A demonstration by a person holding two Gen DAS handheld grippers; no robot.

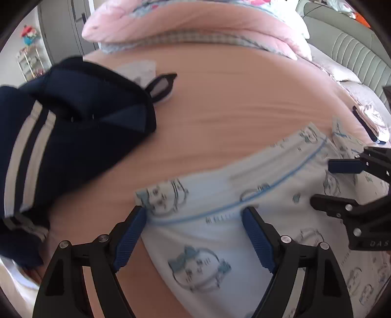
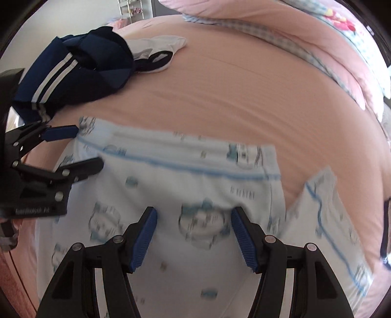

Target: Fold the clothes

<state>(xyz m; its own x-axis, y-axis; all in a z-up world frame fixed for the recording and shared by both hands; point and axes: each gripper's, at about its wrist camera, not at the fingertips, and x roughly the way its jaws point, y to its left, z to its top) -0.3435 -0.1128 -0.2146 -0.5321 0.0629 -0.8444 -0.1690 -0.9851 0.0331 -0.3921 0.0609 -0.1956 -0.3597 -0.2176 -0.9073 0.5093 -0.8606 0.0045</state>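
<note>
A pale blue cotton garment printed with little cartoon cats and edged with a blue piped line (image 1: 220, 195) lies spread flat on the bed's peach-pink sheet (image 1: 232, 97). Its piped hem runs as the long axis across the bed, from the left gripper's side to the right gripper's side, and the rest of the cloth falls back toward the two grippers. At the right end a second flap of the same print (image 2: 325, 203) angles off on its own.

The left gripper (image 1: 194, 216) hangs over the hem's left corner, jaws wide apart, cloth lying beneath and between them, nothing pinched. The right gripper (image 2: 194, 216) hovers over the middle of the garment, jaws also parted with a cat print showing between its blue pads, not clamped on it.

A navy garment with two white stripes (image 1: 61, 137) lies crumpled well apart, up by the left edge of the bed. A pink quilt (image 1: 195, 22) is bunched along the far side.
</note>
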